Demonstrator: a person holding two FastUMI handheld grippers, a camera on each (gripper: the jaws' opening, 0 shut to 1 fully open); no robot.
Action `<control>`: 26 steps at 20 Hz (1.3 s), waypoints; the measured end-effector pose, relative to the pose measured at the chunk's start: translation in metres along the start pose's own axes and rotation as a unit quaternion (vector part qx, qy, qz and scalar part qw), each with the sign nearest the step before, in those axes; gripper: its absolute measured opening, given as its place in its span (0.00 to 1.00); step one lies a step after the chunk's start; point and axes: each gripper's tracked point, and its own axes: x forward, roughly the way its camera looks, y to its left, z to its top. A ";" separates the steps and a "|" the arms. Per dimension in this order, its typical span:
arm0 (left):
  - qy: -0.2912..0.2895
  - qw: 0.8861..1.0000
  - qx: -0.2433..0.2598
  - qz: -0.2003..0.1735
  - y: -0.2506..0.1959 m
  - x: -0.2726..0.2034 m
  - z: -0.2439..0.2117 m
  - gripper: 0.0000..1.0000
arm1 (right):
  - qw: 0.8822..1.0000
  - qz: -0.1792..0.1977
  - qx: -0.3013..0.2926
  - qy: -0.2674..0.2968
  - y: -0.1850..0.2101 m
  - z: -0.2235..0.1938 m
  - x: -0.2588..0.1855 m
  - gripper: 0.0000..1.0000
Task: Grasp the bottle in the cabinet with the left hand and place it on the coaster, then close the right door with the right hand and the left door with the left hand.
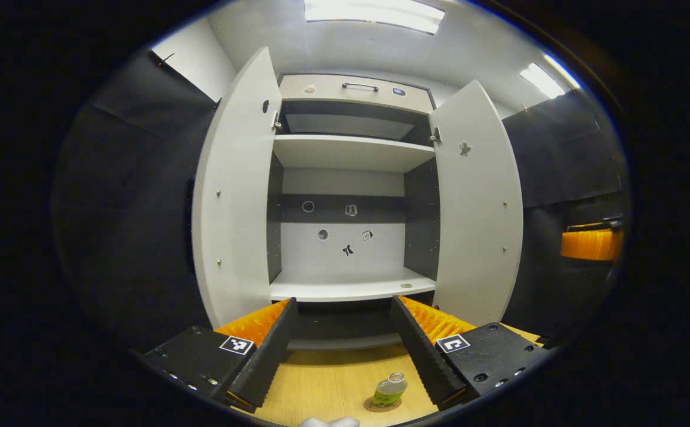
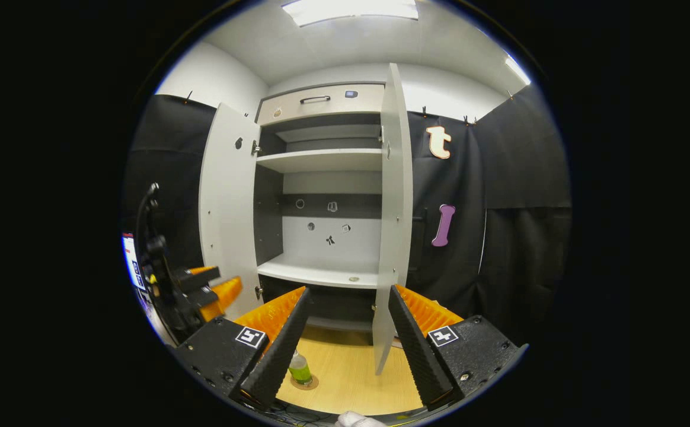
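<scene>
Ahead of me the ceiling lights [image 1: 374, 13] glow at twelve o'clock, with another strip [image 1: 542, 80] toward two o'clock. Black cloth [image 1: 137, 196] hangs at nine o'clock and again at three. Low at six o'clock lies the wooden desk [image 1: 327, 382]. In my right gripper view a lit screen [image 2: 131, 261] on a dark stand [image 2: 158, 261] sits at nine o'clock, too small to read.

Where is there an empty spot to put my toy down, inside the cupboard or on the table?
The lower shelf is nearly bare between the two open doors; just one small round thing lies near its right front edge. The upper shelf looks bare too. On the wooden table, the bottle on its coaster takes the right; the left is free.
</scene>
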 end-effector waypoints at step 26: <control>0.040 0.990 0.011 0.136 -0.010 -0.044 0.012 0.96 | 0.997 -0.076 0.016 -0.004 -0.220 0.023 0.125 0.82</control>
